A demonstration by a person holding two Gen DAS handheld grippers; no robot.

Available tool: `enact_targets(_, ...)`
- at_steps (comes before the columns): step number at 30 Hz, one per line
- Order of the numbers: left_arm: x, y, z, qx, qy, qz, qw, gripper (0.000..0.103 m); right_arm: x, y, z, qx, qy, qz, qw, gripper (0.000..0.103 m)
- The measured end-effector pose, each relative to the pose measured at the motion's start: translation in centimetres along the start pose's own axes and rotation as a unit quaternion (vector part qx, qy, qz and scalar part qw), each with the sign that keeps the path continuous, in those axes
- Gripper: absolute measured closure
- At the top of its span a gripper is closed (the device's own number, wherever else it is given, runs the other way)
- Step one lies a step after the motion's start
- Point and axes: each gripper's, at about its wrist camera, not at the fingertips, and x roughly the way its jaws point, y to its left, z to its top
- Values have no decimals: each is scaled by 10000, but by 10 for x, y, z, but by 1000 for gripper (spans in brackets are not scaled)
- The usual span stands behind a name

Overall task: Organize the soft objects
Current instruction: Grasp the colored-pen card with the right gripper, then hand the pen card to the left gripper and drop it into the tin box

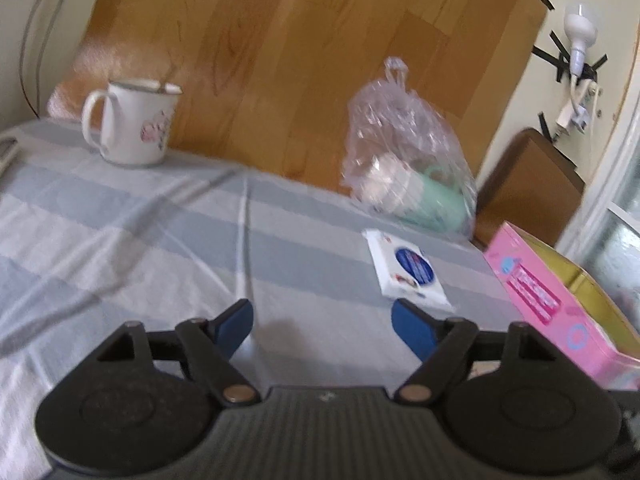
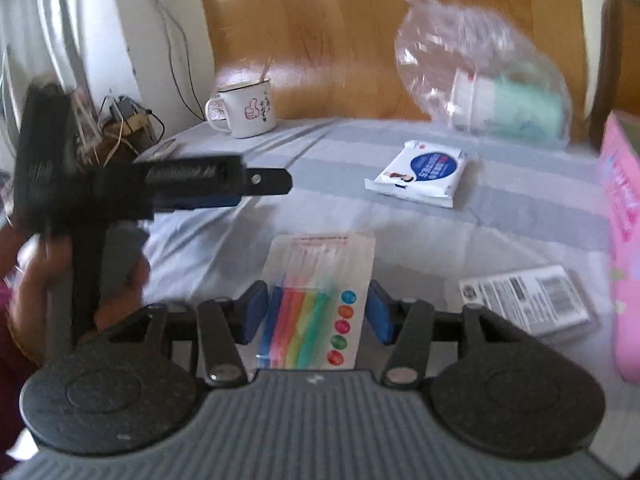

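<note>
Striped blue-grey cloth (image 2: 320, 152) covers the tabletop; items are listed left to right. One white mug (image 2: 244, 110) is set at the far left by the wooden board. The left claw (image 1: 322, 322) is held wide open over bare cloth, nothing between its pads. One card of coloured brushes (image 2: 320, 300) lies flat, bracketed by the right claw (image 2: 318, 312); the jaws are partly open, and contact with the card edges cannot be told through the blur. One white wipes pack (image 2: 424, 172) lies mid-cloth, further back. One clear plastic bag (image 2: 480, 76) with a mint item inside stands at the rear. One grey labelled packet (image 2: 532, 300) lies near the right claw. One pink box (image 2: 624, 240), open-topped, sits at the right edge.

Step judged: pickup of the brush card, not yet secured. Next move calls for jaws closed on the card's long edges, then transfer, likely to the pink box. Wipes pack and packet remain unsorted.
</note>
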Motion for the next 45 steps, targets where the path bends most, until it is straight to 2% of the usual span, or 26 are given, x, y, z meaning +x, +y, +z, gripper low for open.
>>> enact_targets(2, -5, 5, -5, -244, 276, -171, 9992, 28, -3, 1, -10, 7, -24, -78, 10000, 19)
enact_targets(5, -21, 7, -10, -643, 542, -478, 9953, 28, -8, -1, -23, 98, -2, 115, 9999, 16)
enact_targets(7, -29, 4, -11, -864, 800, -744, 9902, 30, -10, 7, -28, -163, -60, -5, 9998, 16)
enact_targets(9, -33, -7, -13, -756, 950, -760, 9897, 30, -7, 14, -29, -413, -19, -153, 9990, 16)
enact_targets(10, -34, -16, -17, -629, 1066, -732, 9896, 32, -6, 17, -30, -529, -6, -217, 9984, 18)
enact_targets(13, -32, -34, -29, -484, 1421, -828, 9852, 33, -10, 19, -33, -661, -161, -224, 9974, 50)
enact_targets(18, -29, -45, -38, -542, 1558, -941, 9818, 32, -15, -17, -30, 491, -230, 333, 9980, 50)
enact_targets(20, -27, -46, -39, -619, 1587, -1015, 9802, 41, -17, -24, -31, 781, -296, 538, 9951, 51)
enact_targets(22, -24, -48, -40, -661, 1586, -1024, 9798, 49, -23, -18, -34, 574, -515, 336, 9965, 50)
enact_targets(24, -22, -50, -40, -736, 1583, -1069, 9788, 51, -29, -7, -37, 253, -727, 82, 9970, 51)
enact_targets(25, -22, -51, -39, -800, 1569, -1170, 9774, 53, -30, -3, -36, 127, -758, 74, 9970, 74)
enact_targets(26, -21, -54, -37, -876, 1572, -1336, 9746, 53, -30, -3, -36, 124, -764, 97, 9970, 77)
enact_targets(27, -21, -60, -32, -875, 1558, -1451, 9732, 53, -33, -3, -35, 102, -866, 44, 9962, 77)
enact_targets(29, -22, -78, -22, -648, 1416, -1496, 9764, 53, -40, -3, -30, -32, -1147, -312, 9929, 77)
enact_targets(31, -20, -96, -12, -427, 1330, -1597, 9772, 53, -51, -12, -24, 84, -1422, -417, 9889, 77)
enact_targets(37, 1, -166, 14, 280, 1262, -2026, 9707, 52, -85, -55, -14, 410, -1959, -997, 9747, 77)
enact_targets(43, 45, -240, 20, 757, 1443, -2332, 9587, 52, -109, -119, -9, 993, -2050, -1545, 9614, 76)
enact_targets(45, 61, -261, 22, 929, 1420, -2299, 9583, 49, -112, -141, -3, 1209, -2010, -1646, 9581, 76)
